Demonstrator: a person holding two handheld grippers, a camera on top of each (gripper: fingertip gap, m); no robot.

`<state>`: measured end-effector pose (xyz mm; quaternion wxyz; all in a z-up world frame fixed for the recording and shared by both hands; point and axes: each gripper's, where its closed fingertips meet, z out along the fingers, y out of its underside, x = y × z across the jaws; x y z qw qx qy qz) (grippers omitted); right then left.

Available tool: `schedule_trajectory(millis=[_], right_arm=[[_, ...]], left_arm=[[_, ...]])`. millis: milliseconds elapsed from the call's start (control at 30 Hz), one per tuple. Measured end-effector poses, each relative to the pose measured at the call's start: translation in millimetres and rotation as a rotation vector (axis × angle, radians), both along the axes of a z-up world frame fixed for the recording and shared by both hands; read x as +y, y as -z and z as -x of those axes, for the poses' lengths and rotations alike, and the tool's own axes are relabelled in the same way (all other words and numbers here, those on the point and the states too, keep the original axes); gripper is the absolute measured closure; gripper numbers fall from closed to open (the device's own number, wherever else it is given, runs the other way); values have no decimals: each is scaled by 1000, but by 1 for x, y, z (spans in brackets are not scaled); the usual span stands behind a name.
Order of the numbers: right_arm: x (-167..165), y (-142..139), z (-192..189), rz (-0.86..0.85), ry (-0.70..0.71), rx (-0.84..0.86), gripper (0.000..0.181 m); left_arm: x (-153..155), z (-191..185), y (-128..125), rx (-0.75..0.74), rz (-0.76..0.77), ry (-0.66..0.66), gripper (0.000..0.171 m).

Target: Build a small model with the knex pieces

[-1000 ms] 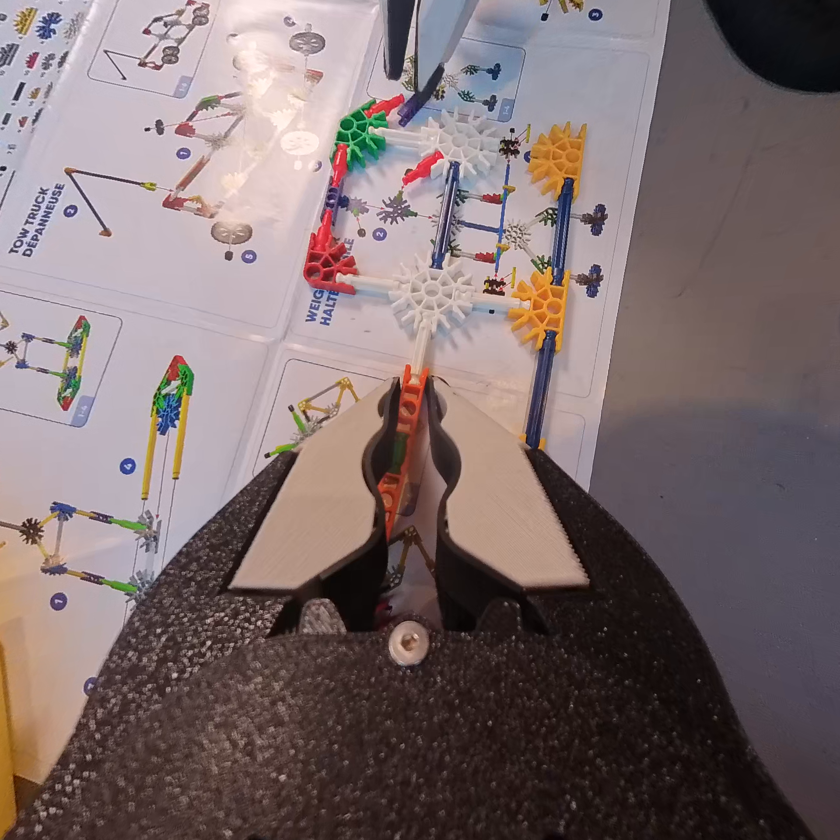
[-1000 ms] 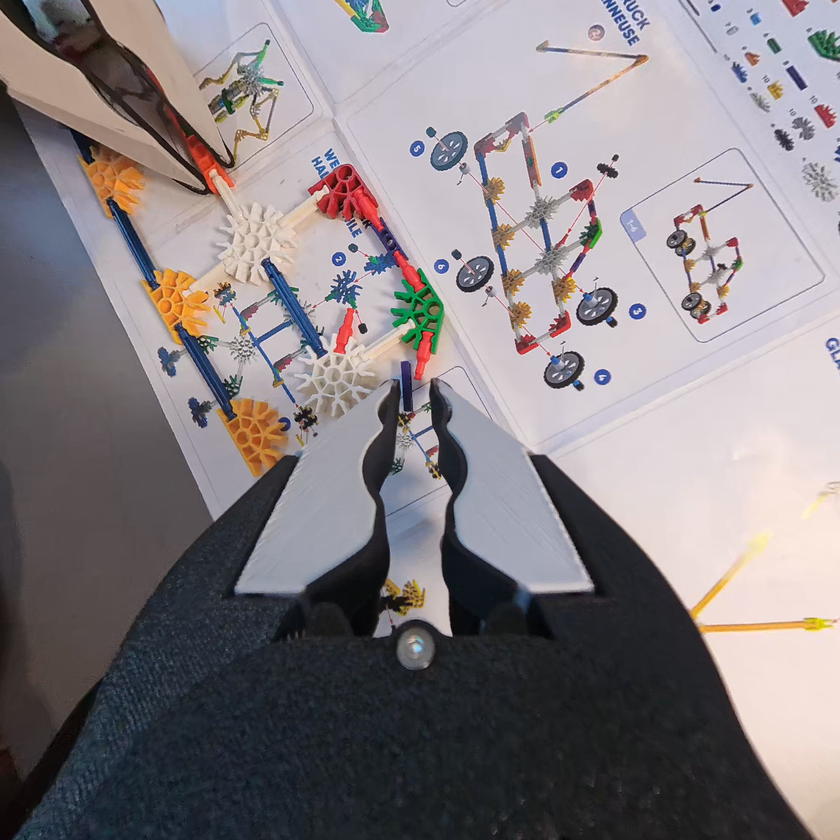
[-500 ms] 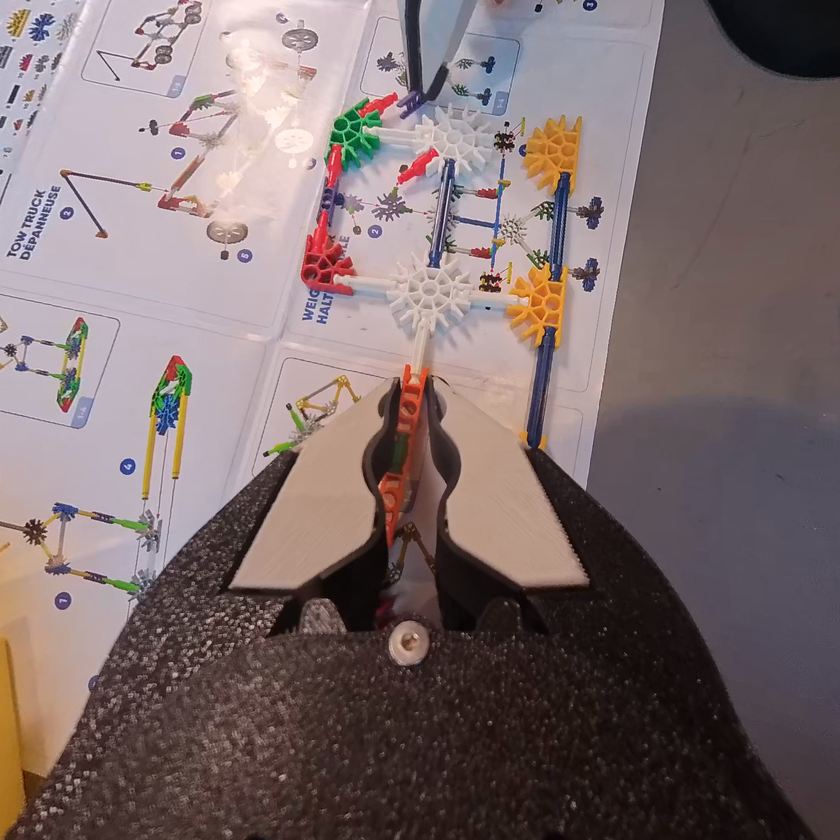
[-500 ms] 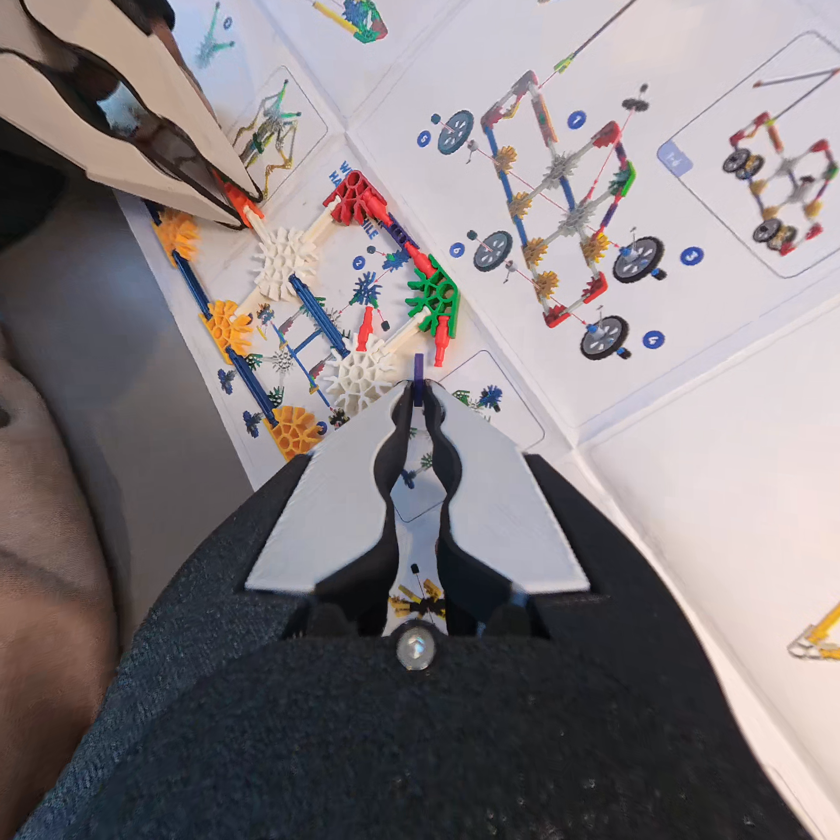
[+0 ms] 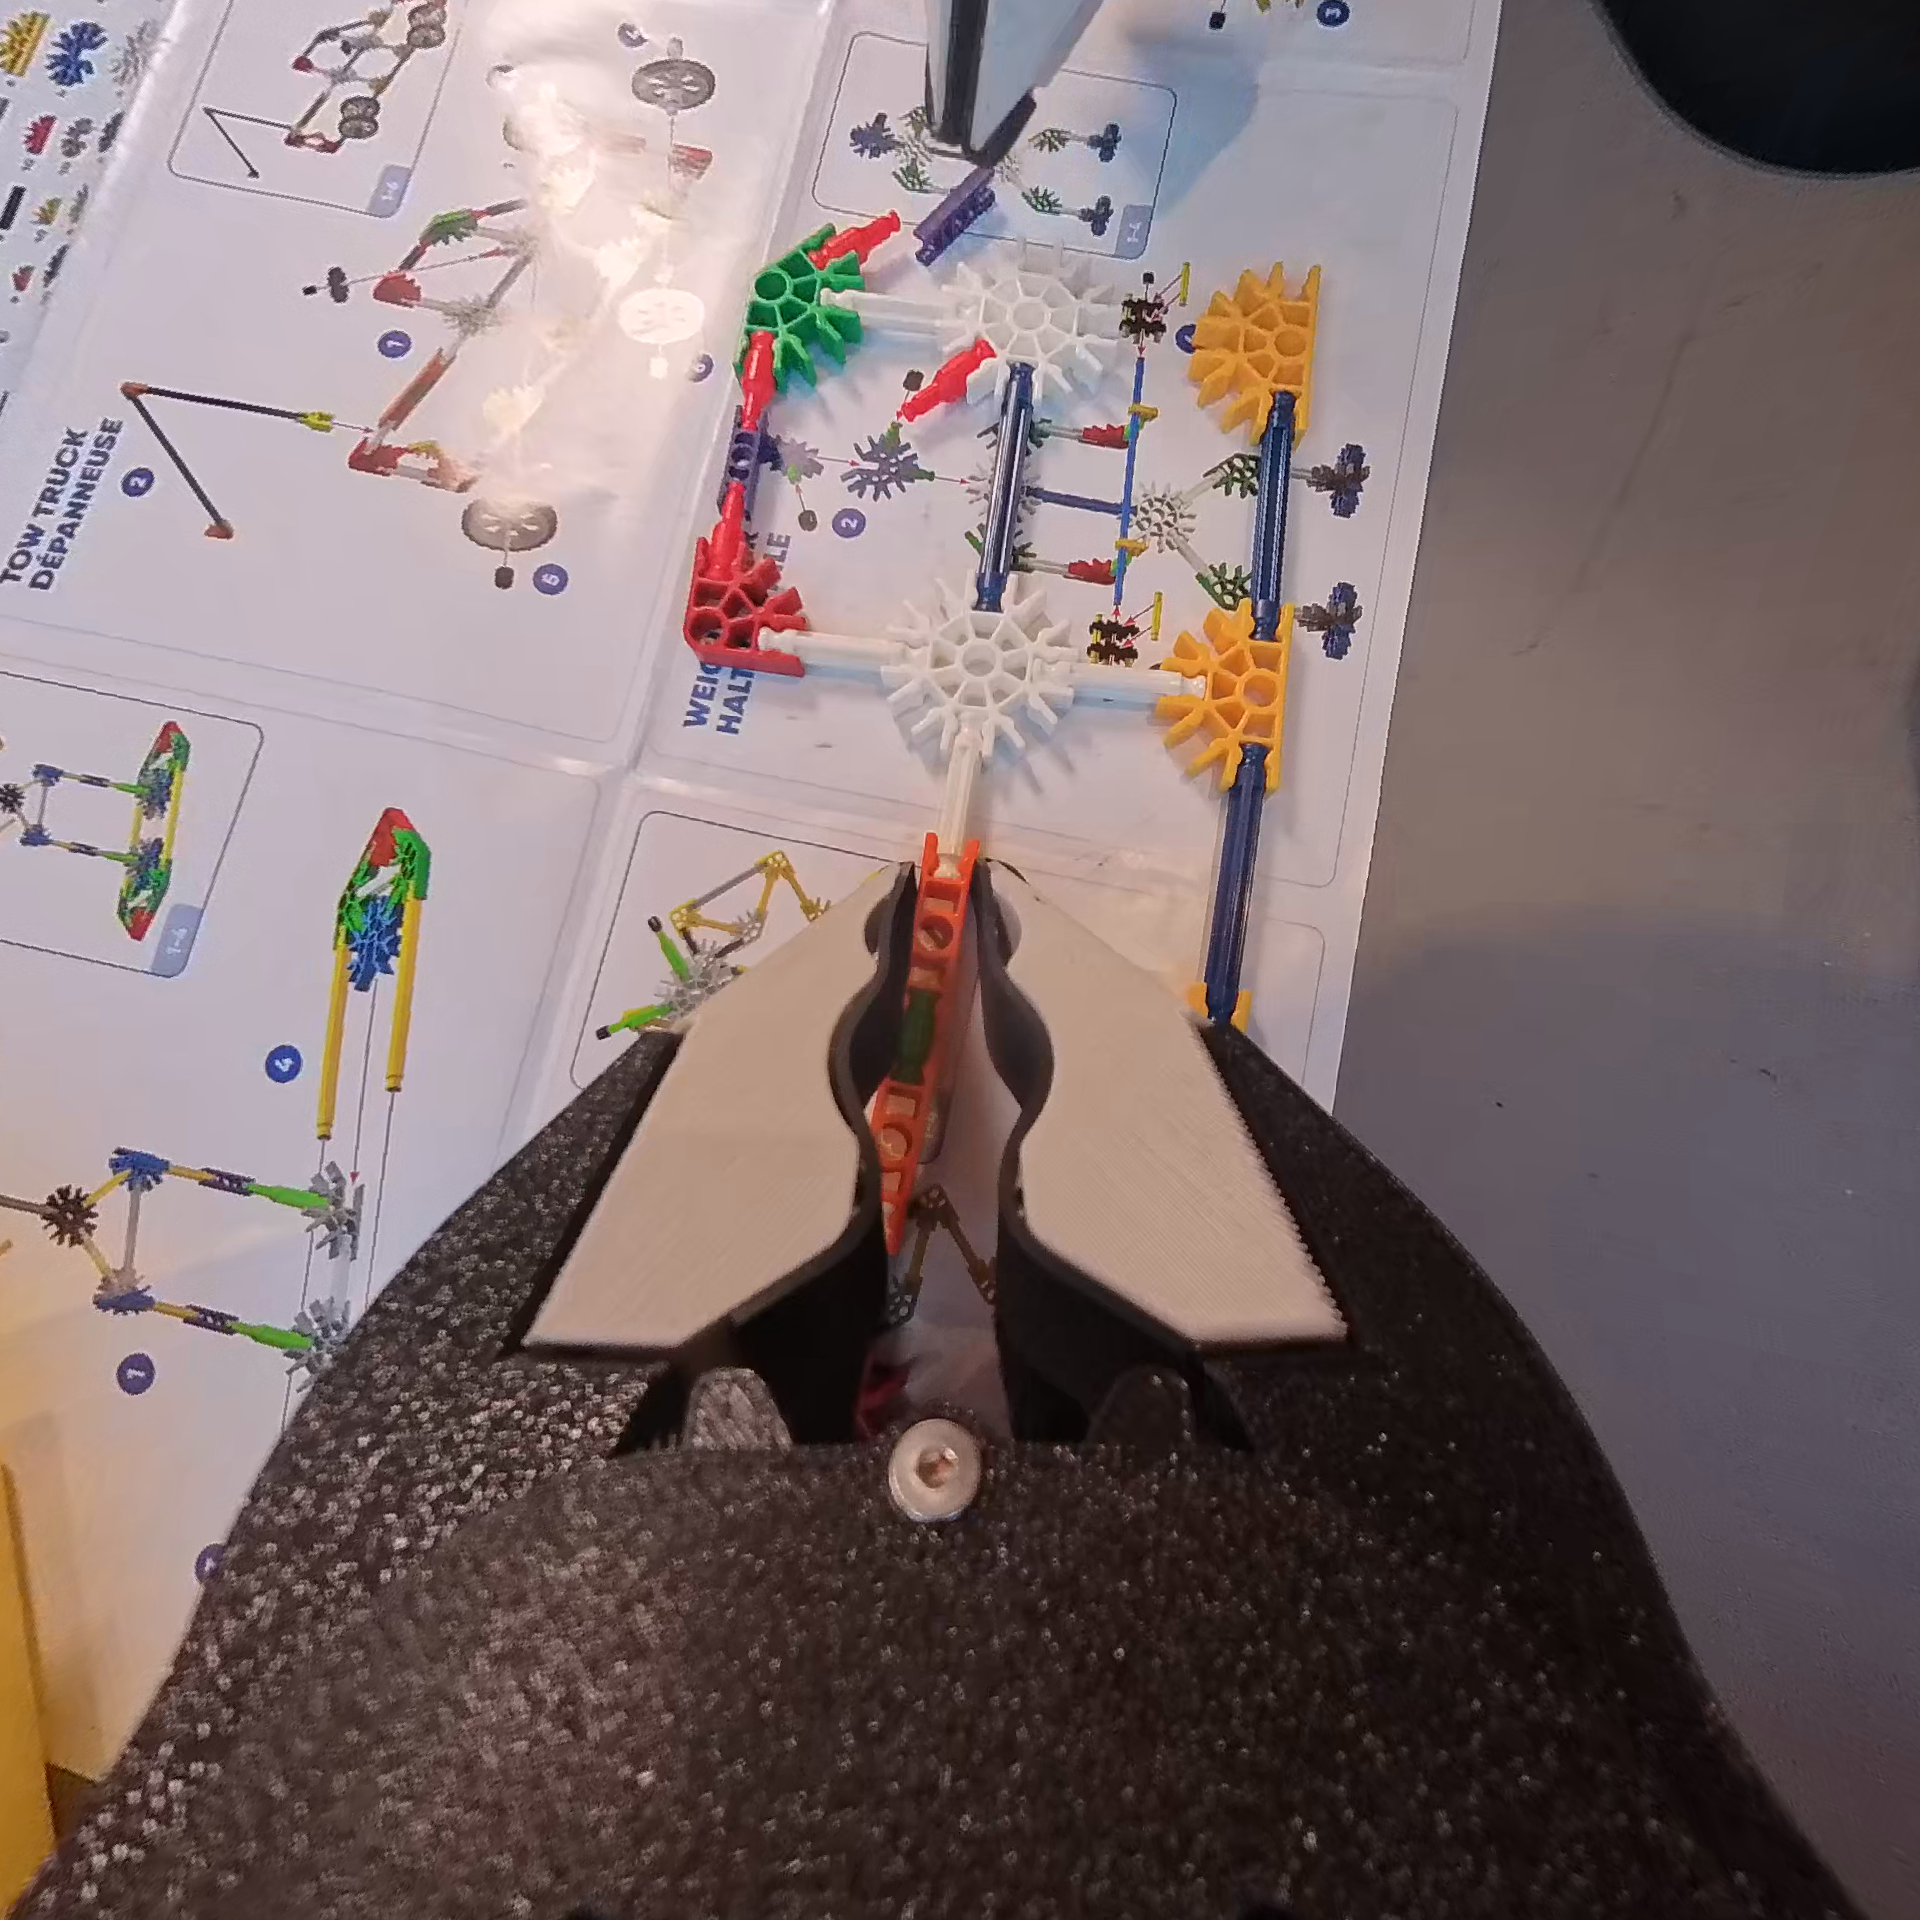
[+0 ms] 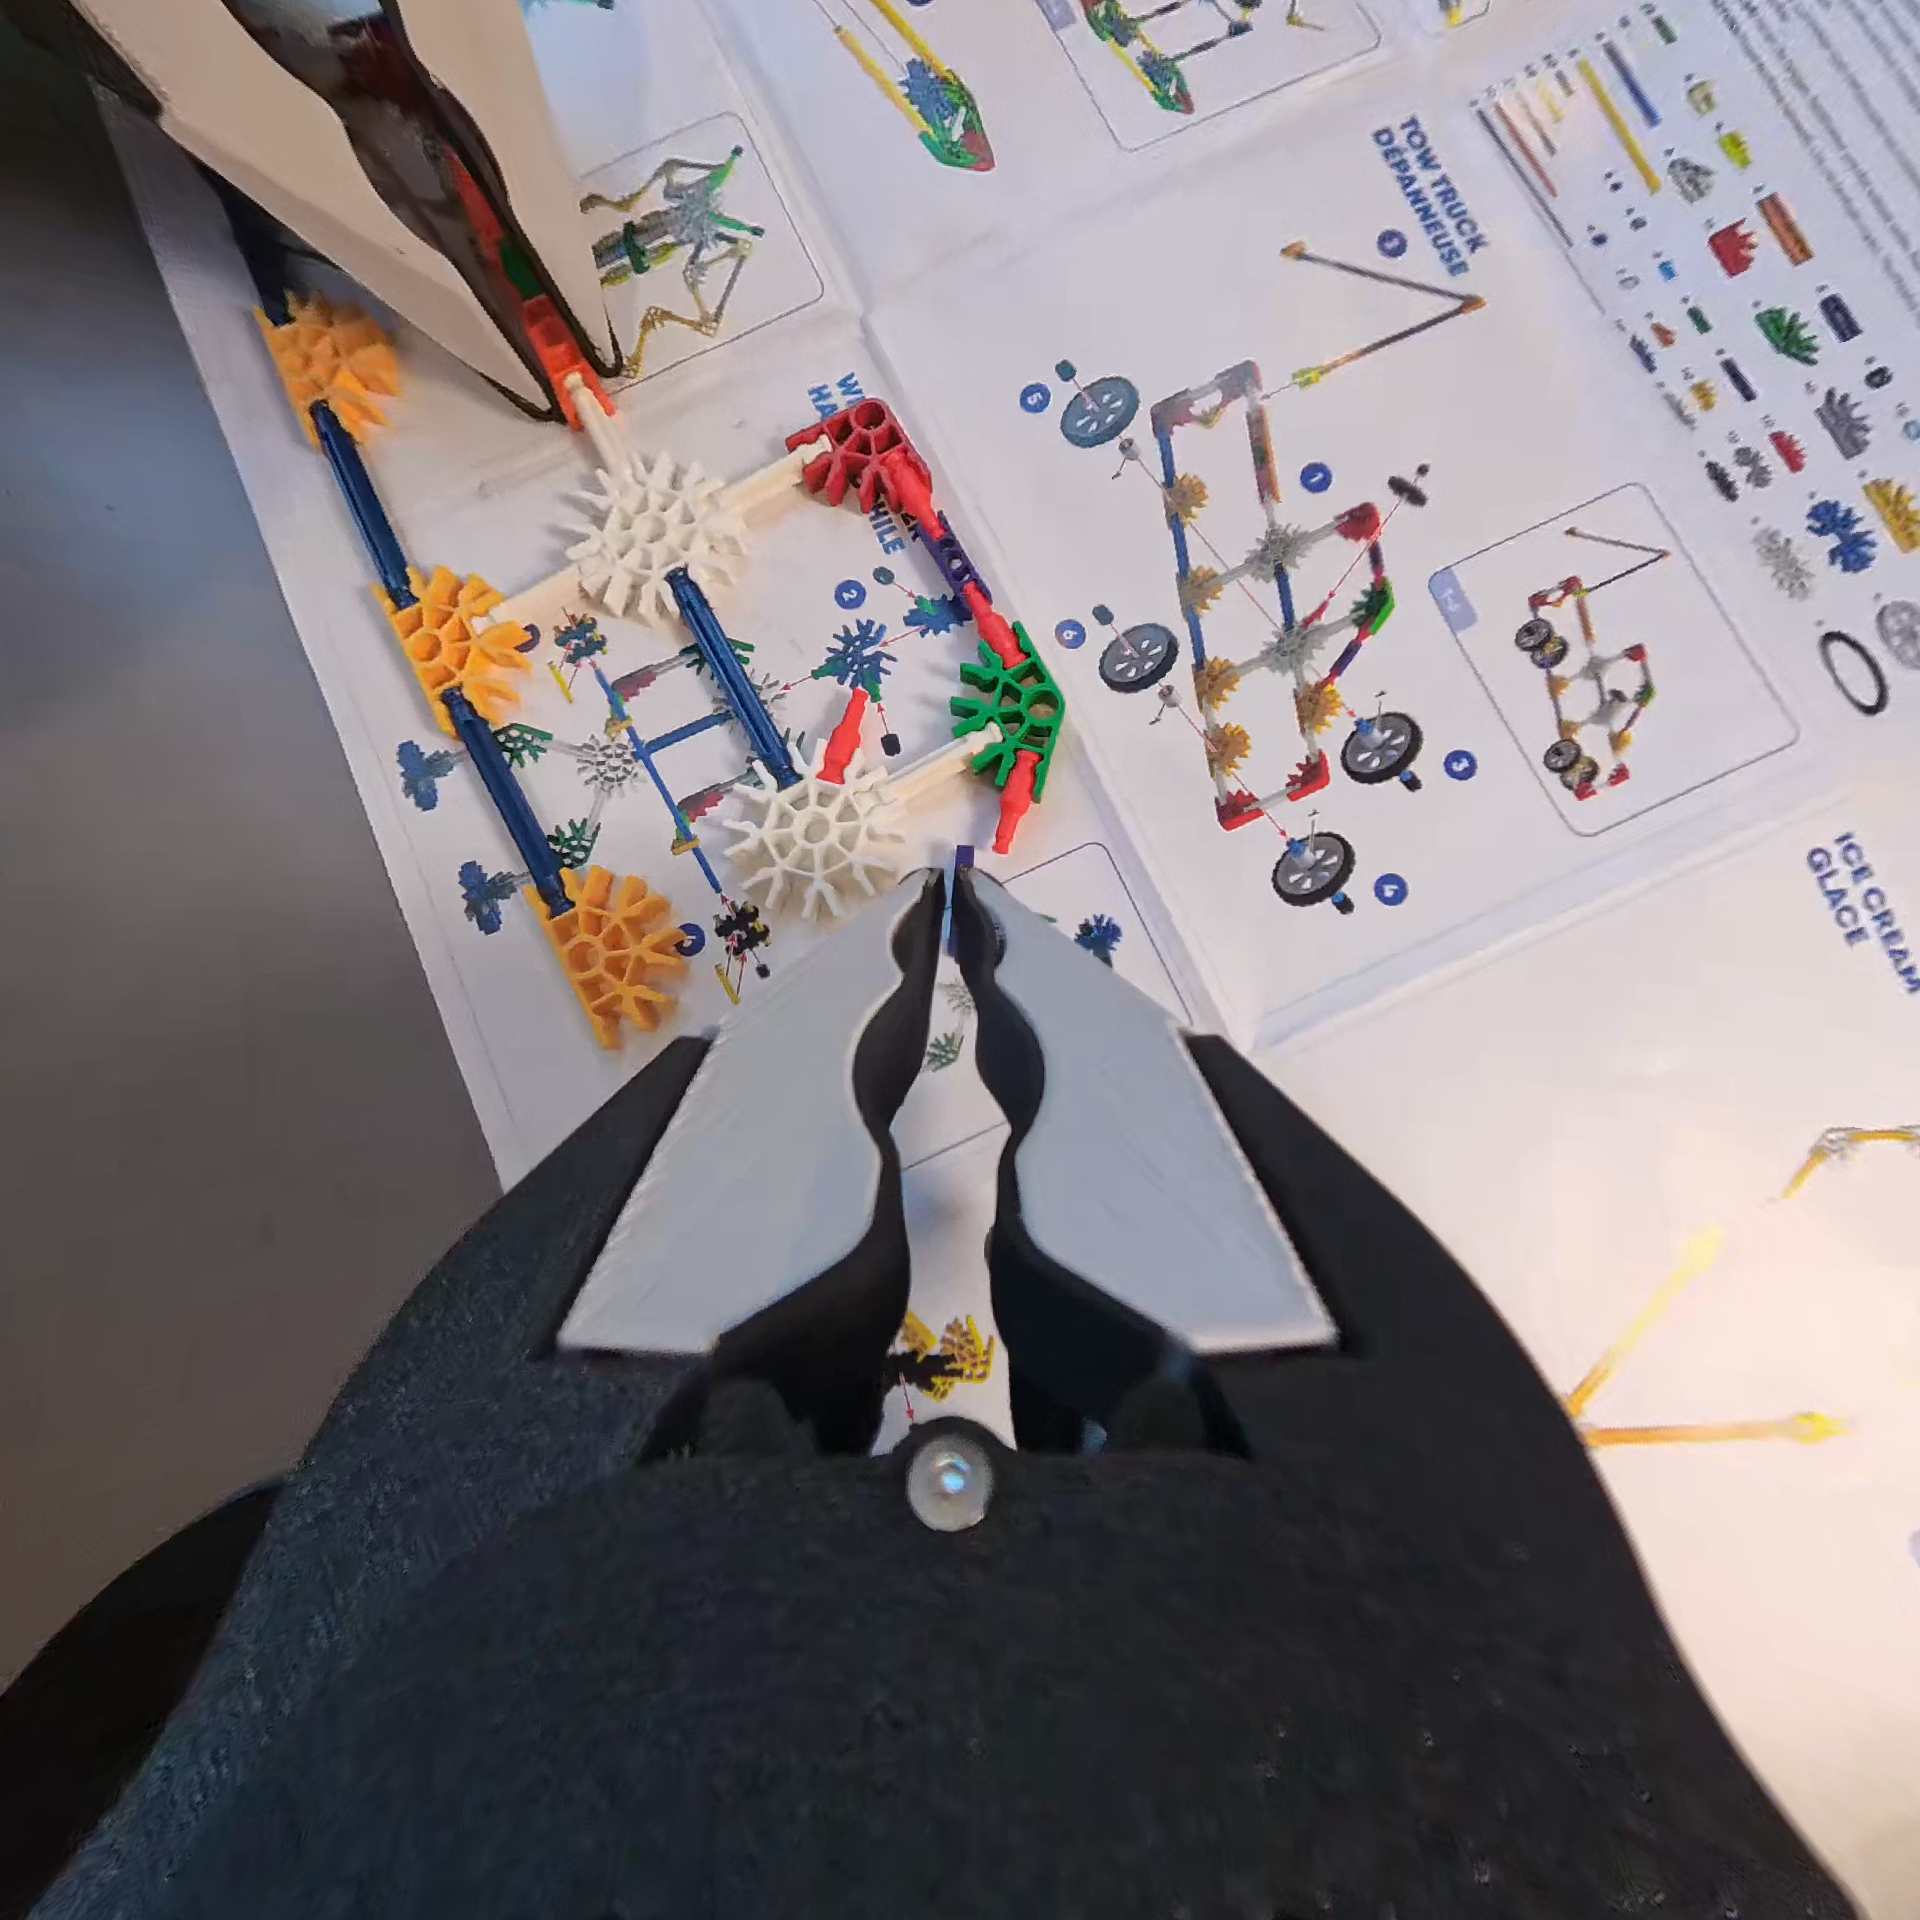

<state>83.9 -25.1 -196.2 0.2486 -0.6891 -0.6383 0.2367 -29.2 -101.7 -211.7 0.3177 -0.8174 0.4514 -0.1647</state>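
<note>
Left claw (image 5: 943,883) pinching flat orange plastic connector (image 5: 928,987), joined by white rod to white snowflake wheel (image 5: 981,665). Toy frame lying on paper instruction sheet (image 5: 312,644) near table edge. Right claw (image 6: 948,891) pinching small purple plastic clip (image 5: 954,213), just beside green fan connector (image 6: 1010,709), not joined.

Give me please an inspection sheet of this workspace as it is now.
Surface: grey table, covered by an illustrated instruction sheet.
Job's things: flat rod-and-connector frame lying on the sheet.
Clutter: loose yellow rods.
Grippers: left gripper shut on the frame's orange connector; right gripper shut on a purple piece beside the green connector.
Cables: nothing seen.
Surroundings: dark object at the table's far edge.
</note>
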Motion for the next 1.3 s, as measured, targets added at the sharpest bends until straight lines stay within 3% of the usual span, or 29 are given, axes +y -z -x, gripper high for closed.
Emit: schedule_trajectory(millis=[333, 467, 600, 967, 1300], right_arm=[[21, 13, -4, 53, 119, -36, 181], [14, 4, 0, 63, 90, 15, 180], [6, 7, -5, 32, 26, -28, 168], [12, 14, -4, 85, 203, -33, 176], [14, 14, 2, 73, 212, -36, 176]], left_arm=[[-1, 0, 0, 2, -2, 3, 163], [-1, 0, 0, -1, -2, 4, 163], [-1, 0, 0, 1, -3, 6, 163], [-2, -2, -1, 17, -28, 31, 164], [-4, -3, 0, 15, -28, 42, 164]])
